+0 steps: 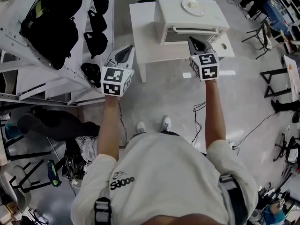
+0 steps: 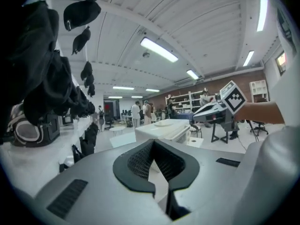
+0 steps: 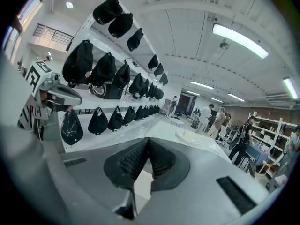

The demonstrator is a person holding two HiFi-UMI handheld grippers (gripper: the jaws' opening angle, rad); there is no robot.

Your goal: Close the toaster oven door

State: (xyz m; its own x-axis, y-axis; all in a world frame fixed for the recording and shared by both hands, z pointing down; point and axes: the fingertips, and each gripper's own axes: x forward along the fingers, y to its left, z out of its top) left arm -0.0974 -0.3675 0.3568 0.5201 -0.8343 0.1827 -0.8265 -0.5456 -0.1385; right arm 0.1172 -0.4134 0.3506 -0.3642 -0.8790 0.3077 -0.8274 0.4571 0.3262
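Part of toaster oven door [image 1: 180, 35] hidden behind right tool [image 1: 193, 41], people [image 2: 136, 112] (far back) — too small

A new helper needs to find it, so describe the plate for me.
Beside the shelves of black bags stands a small white table carrying a white toaster oven. The plate lies on the oven's top, the only round dish there, white like the oven.

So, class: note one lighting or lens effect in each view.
Head view: even light, pale glare on the floor. Left gripper view: fisheye bends the ceiling, strip light blown out, corners black. Right gripper view: shelves curve, light tube glares.
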